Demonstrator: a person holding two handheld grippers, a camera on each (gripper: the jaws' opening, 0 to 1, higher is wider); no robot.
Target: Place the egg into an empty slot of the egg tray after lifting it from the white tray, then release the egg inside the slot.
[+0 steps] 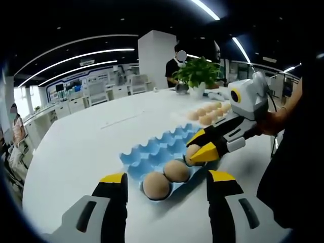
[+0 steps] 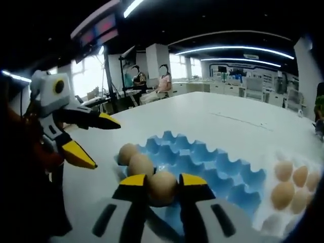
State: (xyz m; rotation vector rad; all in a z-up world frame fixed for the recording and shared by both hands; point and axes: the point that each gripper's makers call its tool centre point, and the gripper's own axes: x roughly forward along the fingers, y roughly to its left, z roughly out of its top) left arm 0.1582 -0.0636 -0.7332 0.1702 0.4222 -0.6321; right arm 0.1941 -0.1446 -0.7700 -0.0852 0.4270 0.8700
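Observation:
The blue egg tray (image 1: pixel 157 149) (image 2: pixel 202 157) lies on the white table. Two brown eggs (image 1: pixel 156 185) (image 1: pixel 176 170) sit in slots along one edge row. My right gripper (image 2: pixel 163 179) (image 1: pixel 198 148) is shut on a third egg (image 2: pixel 163 188) (image 1: pixel 193 152), held low at the slot next to those two (image 2: pixel 127 152) (image 2: pixel 140 164). Whether it rests in the slot I cannot tell. My left gripper (image 1: pixel 168 177) (image 2: pixel 97 139) stands open beside the tray's edge, holding nothing. The white tray (image 1: pixel 185 115) (image 2: pixel 266 223) with several eggs lies beyond the blue one.
A potted plant (image 1: pixel 197 73) stands at the table's far side, with a person (image 1: pixel 177 63) behind it. Bare white tabletop (image 1: pixel 91 142) stretches wide around the trays. Two people (image 2: pixel 163 83) sit past the table's far edge. A hand (image 1: pixel 276 121) grips the right tool.

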